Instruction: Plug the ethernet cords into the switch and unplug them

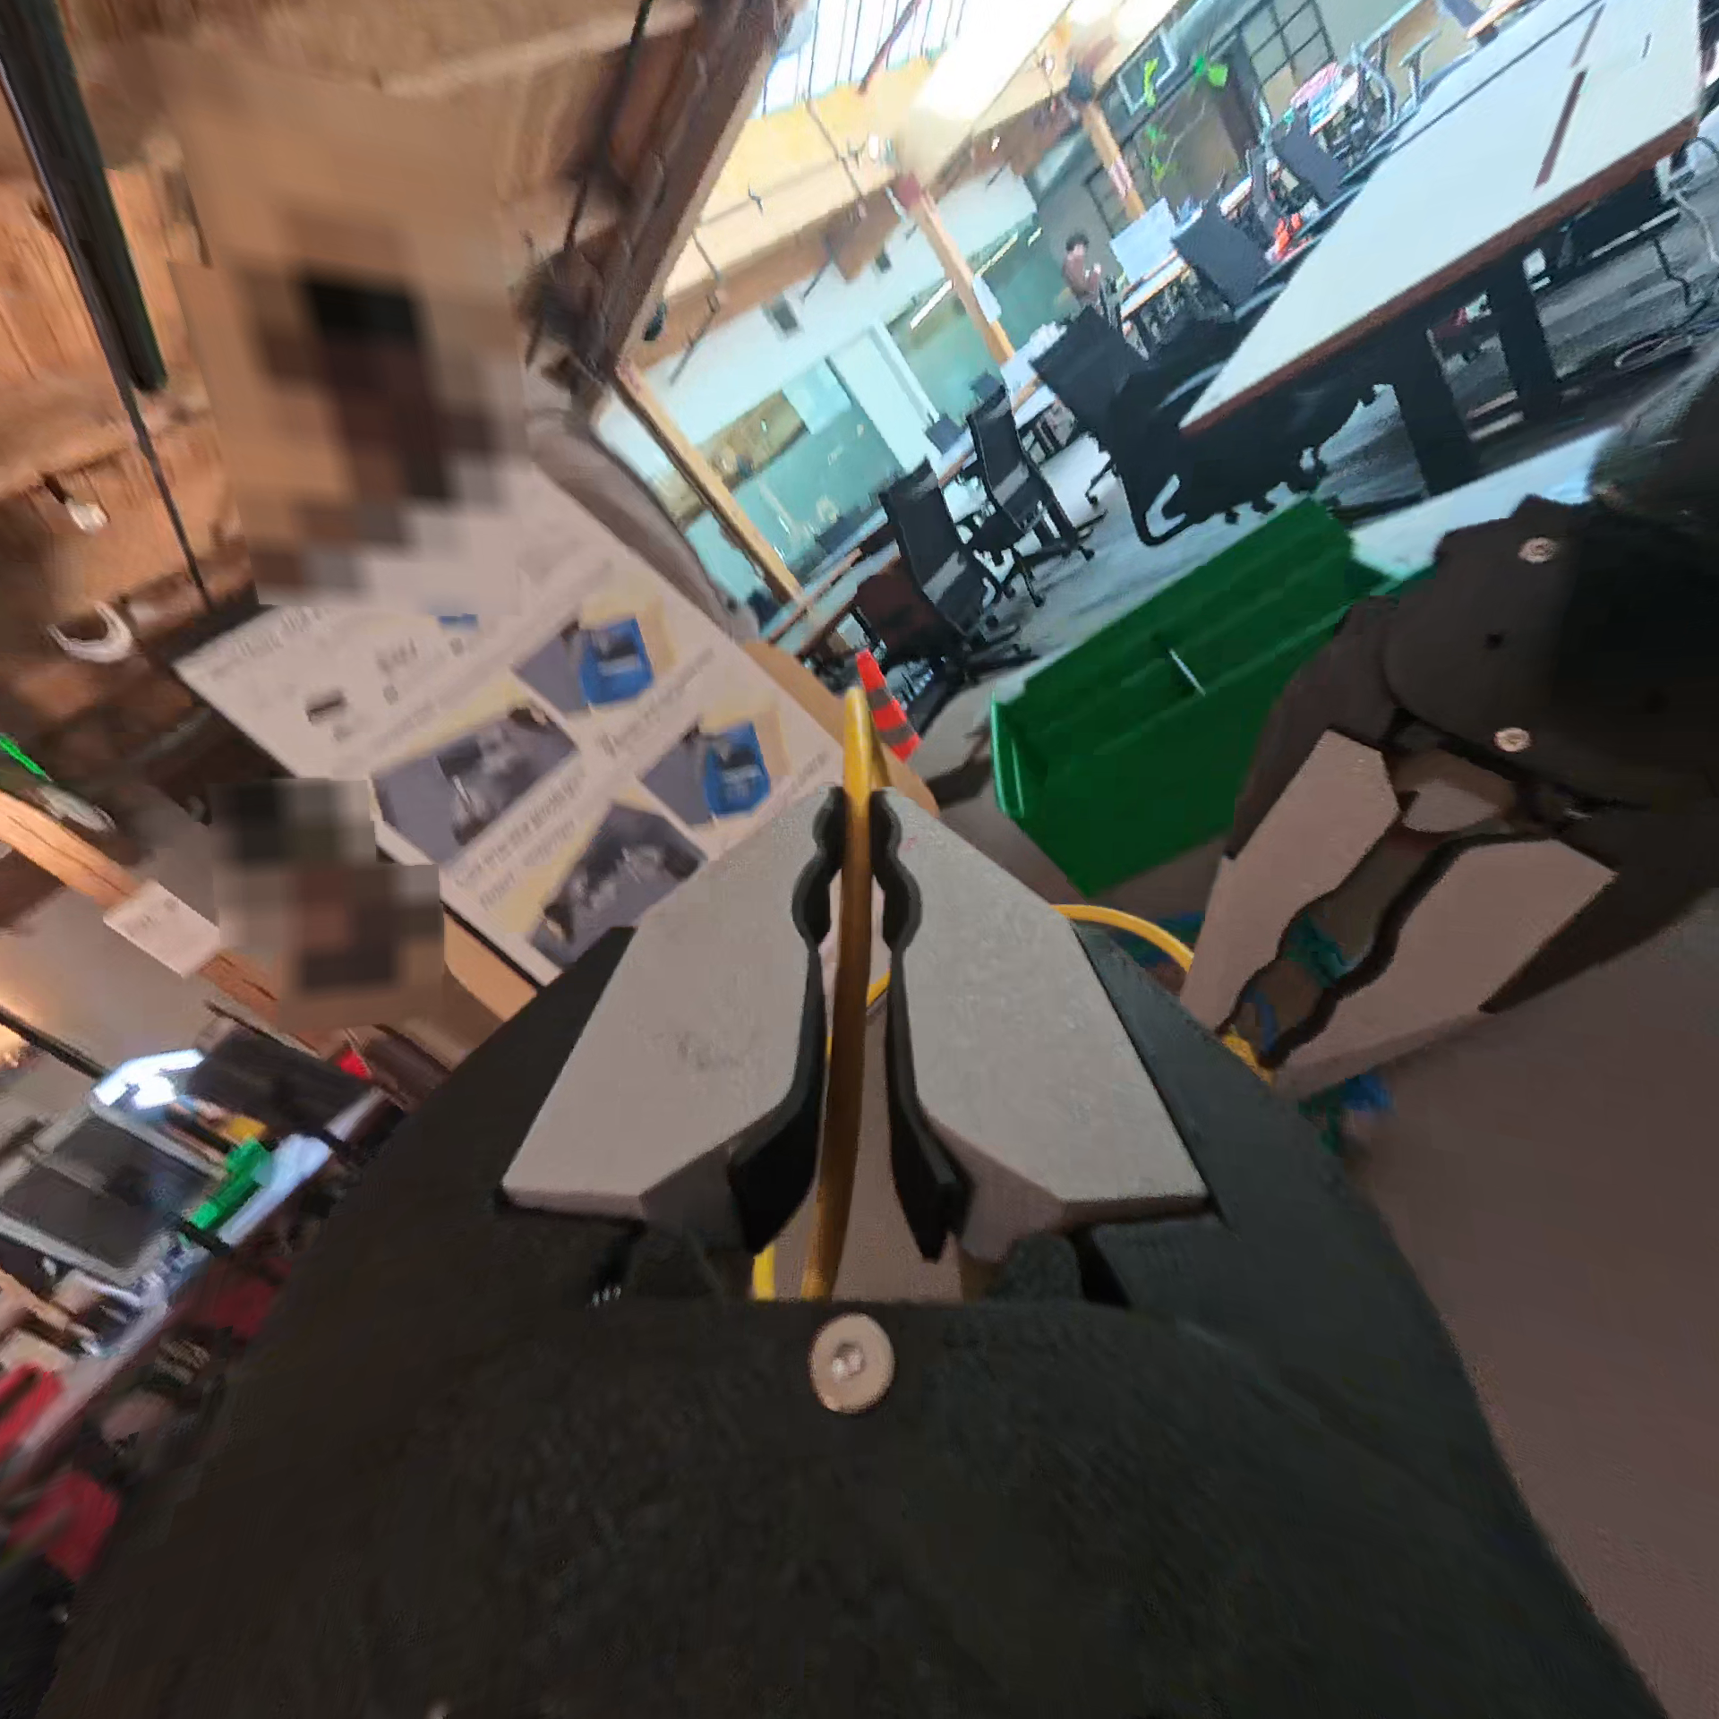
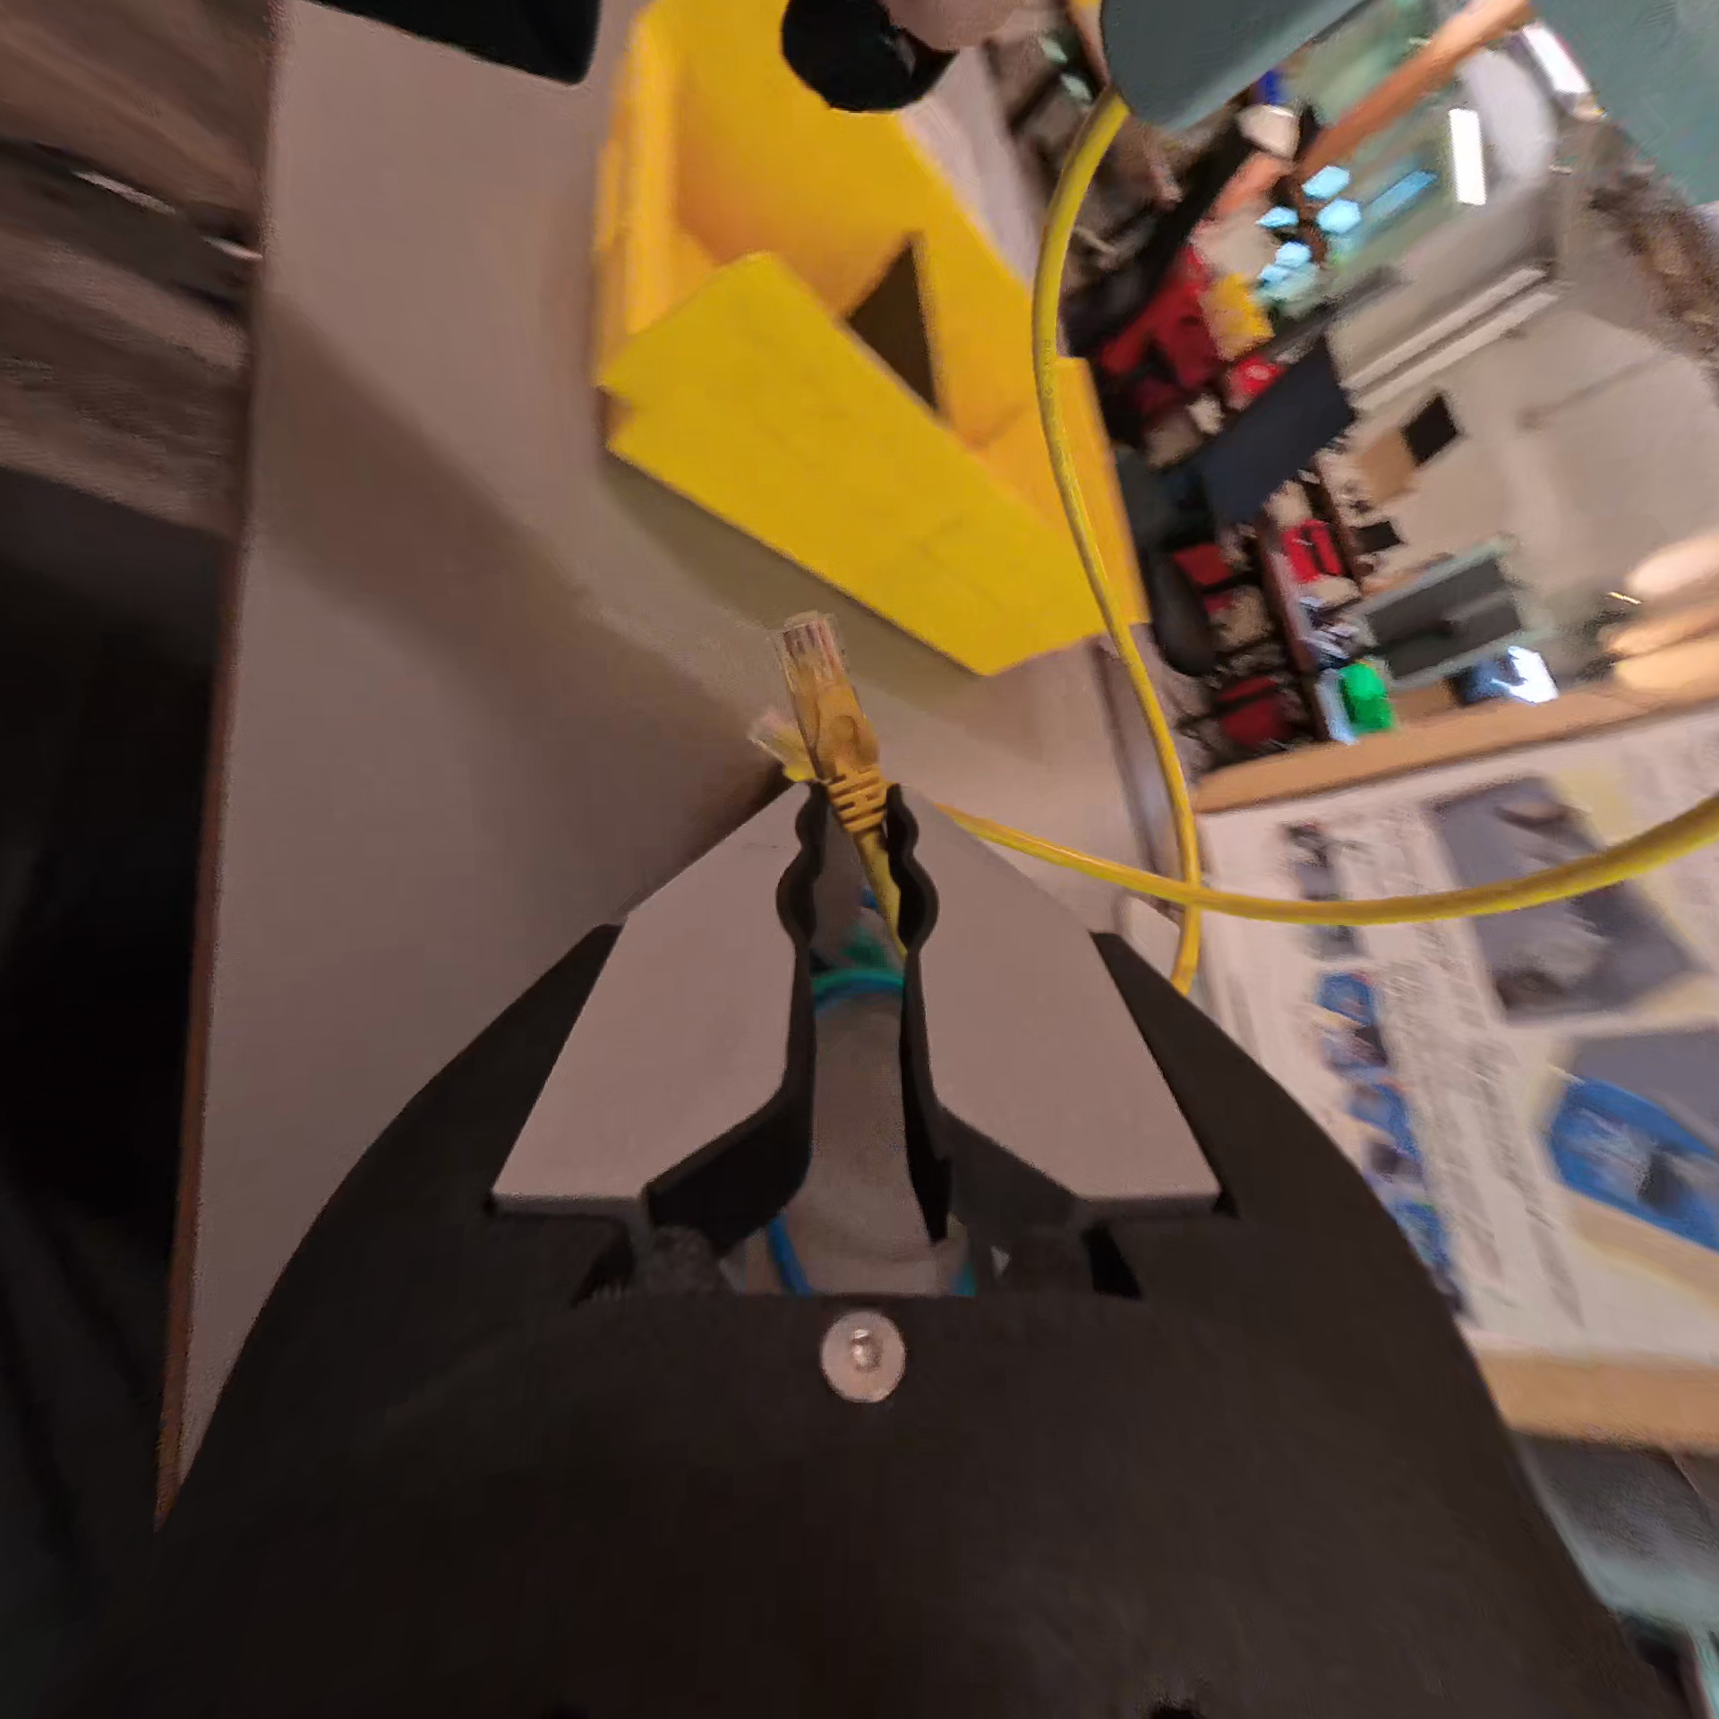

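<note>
My left gripper is shut on a yellow ethernet cord that runs up between its fingers and past the tips. My right gripper is shut on the same kind of yellow cord just behind its plug; the clear connector sticks out past the tips over the grey table. The cord loops away to the right and upward. The right gripper also shows in the left wrist view, above a heap of blue and green cords. No switch is in view.
A green bin stands on the grey table in the left wrist view. A yellow bin stands on the table ahead of the right gripper. A poster board leans at the table's far edge. Office desks and chairs lie beyond. Left tips to right tips: about 15 cm.
</note>
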{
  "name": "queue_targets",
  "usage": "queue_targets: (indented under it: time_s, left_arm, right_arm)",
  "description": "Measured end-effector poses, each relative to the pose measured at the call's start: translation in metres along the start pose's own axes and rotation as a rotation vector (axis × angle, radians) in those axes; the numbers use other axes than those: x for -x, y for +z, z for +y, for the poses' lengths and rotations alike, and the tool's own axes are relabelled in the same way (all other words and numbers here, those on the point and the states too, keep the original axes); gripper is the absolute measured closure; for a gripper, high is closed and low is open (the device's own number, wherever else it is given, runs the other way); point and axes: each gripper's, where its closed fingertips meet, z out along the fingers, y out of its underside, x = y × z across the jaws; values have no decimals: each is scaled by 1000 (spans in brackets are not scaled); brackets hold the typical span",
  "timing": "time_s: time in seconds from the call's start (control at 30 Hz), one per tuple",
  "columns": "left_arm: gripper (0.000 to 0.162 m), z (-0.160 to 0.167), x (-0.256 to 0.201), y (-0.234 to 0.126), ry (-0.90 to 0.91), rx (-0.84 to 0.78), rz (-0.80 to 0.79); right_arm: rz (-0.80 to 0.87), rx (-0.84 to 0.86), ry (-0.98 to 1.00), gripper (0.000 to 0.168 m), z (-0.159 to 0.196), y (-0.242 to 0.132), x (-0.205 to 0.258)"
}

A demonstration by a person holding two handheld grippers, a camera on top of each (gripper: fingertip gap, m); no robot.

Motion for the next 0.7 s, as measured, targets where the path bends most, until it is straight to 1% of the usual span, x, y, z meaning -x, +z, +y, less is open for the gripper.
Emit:
queue_targets:
  time_s: [0.07, 0.1, 0.13, 0.17, 0.2, 0.23, 0.27, 0.3, 0.37, 0.43, 0.47, 0.53, 0.67, 0.7]
  left_arm:
    - [159, -40, 6, 25, 84, -27, 14]
    - [159, -56, 6, 38, 100, -20, 27]
    - [159, -66, 8, 53, 68, -2, 39]
    - [159, -67, 8, 68, -31, 51, 59]
    - [158, -59, 3, 81, -161, 128, 113]
    - [154, -48, -6, 93, -272, 204, 181]
    - [138, -33, -9, 102, -340, 263, 193]
    - [123, -15, -5, 107, -374, 312, 147]
    - [102, 24, 1, 105, -422, 374, 73]
    - [88, 62, -7, 90, -492, 433, 74]
    - [83, 82, -12, 80, -518, 467, 76]
    - [81, 121, -25, 61, -533, 535, 63]
    - [65, 200, -69, 40, -555, 745, 120]
    - [63, 217, -74, 36, -551, 797, 113]
  right_arm:
    - [104, -11, 15, 160, -6, -29, -29]
    - [128, -19, 33, 160, -6, -42, -38]
    - [142, -20, 56, 159, -3, -52, -45]
    - [156, -13, 84, 159, 3, -60, -52]
    - [162, 6, 118, 159, 12, -66, -56]
    - [150, 34, 164, 160, 24, -69, -58]
    - [121, 72, 220, 160, 38, -69, -58]
    - [92, 119, 276, 160, 53, -68, -56]
    - [68, 209, 378, 159, 86, -65, -55]
    - [37, 266, 483, 160, 112, -64, -54]
    - [37, 273, 528, 161, 122, -64, -56]
    - [28, 256, 602, 161, 130, -66, -61]
    - [-4, 200, 633, 161, 124, -69, -64]
    - [-22, 192, 636, 161, 122, -68, -62]
